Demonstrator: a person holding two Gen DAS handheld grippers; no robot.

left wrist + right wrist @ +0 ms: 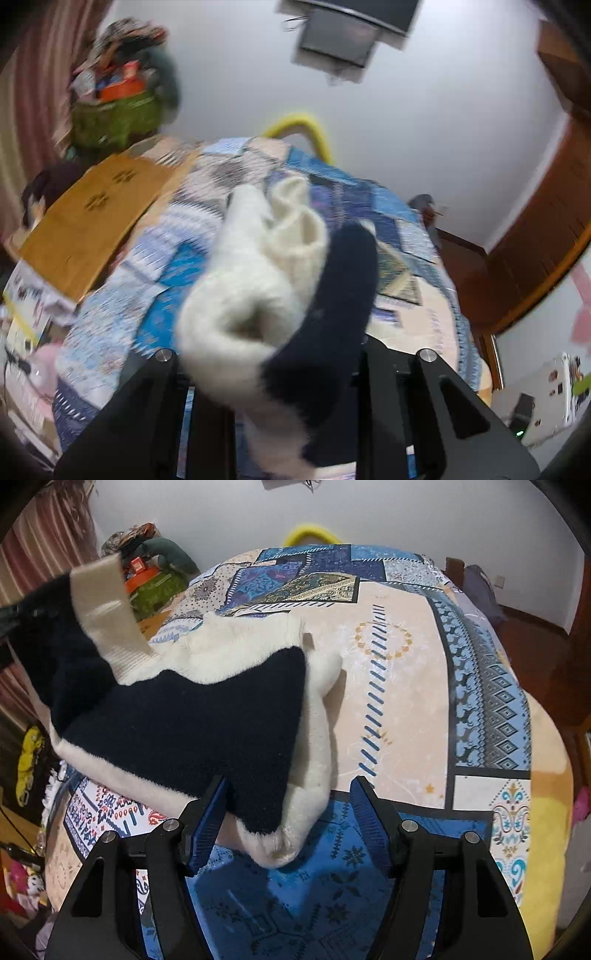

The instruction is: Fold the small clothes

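A small knit garment (236, 288), cream with navy panels, hangs bunched in my left gripper (288, 354), which is shut on it and lifted above the bed; the cloth hides the fingertips. In the right wrist view the same garment (184, 720) slopes from its raised upper-left end, where the ribbed cream band (107, 609) stands up, down to the bedspread. Its lower cream corner (280, 845) lies between the blue pads (369, 823) of my right gripper (290, 782), which is open; the pads do not press on it.
The bed carries a blue and beige patchwork bedspread (406, 686). A flat cardboard sheet (92, 218) lies at its left side, beyond it a green basket (114, 118) full of things. A yellow blanket (543, 849) lies at the right edge. Clutter lines the floor at the left.
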